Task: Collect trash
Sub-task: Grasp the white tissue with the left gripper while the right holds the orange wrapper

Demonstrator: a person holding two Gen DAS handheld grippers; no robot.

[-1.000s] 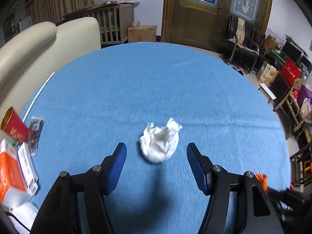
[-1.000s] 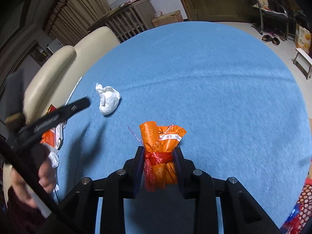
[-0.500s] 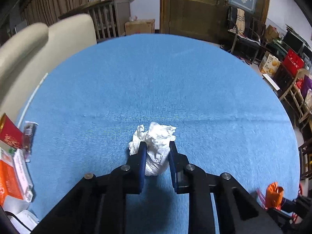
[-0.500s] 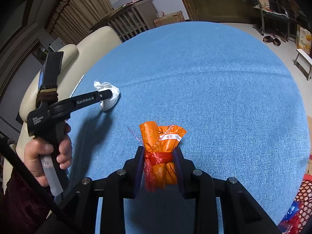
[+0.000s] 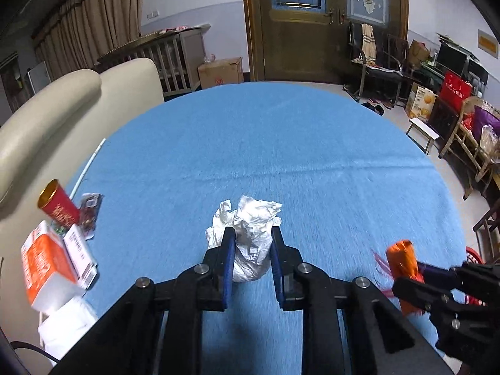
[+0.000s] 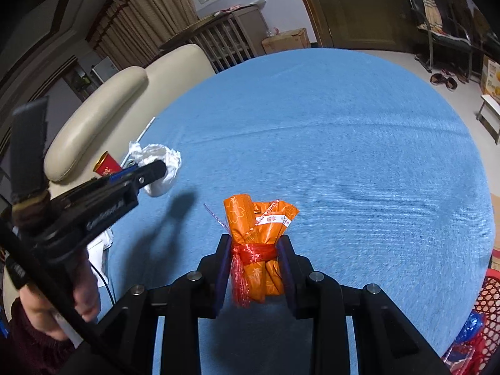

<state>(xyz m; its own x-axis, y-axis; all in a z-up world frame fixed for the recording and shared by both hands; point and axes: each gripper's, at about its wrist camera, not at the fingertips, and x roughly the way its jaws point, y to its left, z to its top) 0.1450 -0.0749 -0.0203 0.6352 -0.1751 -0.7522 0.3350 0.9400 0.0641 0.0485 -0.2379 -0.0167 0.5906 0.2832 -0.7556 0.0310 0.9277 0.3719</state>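
Observation:
My left gripper point(image 5: 251, 237) is shut on a crumpled white tissue point(image 5: 250, 234) and holds it above the blue round table point(image 5: 281, 143). The tissue also shows in the right wrist view point(image 6: 159, 168), off the cloth, with its shadow below. My right gripper point(image 6: 254, 247) is shut on an orange wrapper bundle point(image 6: 259, 240) tied with red plastic, held over the table's near part. The bundle and right gripper show in the left wrist view point(image 5: 403, 262) at the lower right.
At the table's left edge lie a red paper cup point(image 5: 57, 204), a small dark packet point(image 5: 90, 215), an orange-and-white carton point(image 5: 47, 268) and white tissue paper point(image 5: 67, 322). A cream sofa point(image 5: 62, 115) stands left. A red basket point(image 6: 481, 318) with trash sits at the lower right.
My left gripper closed on the white tissue and lifted it off the cloth. My right gripper kept the orange bundle and shifted only slightly.

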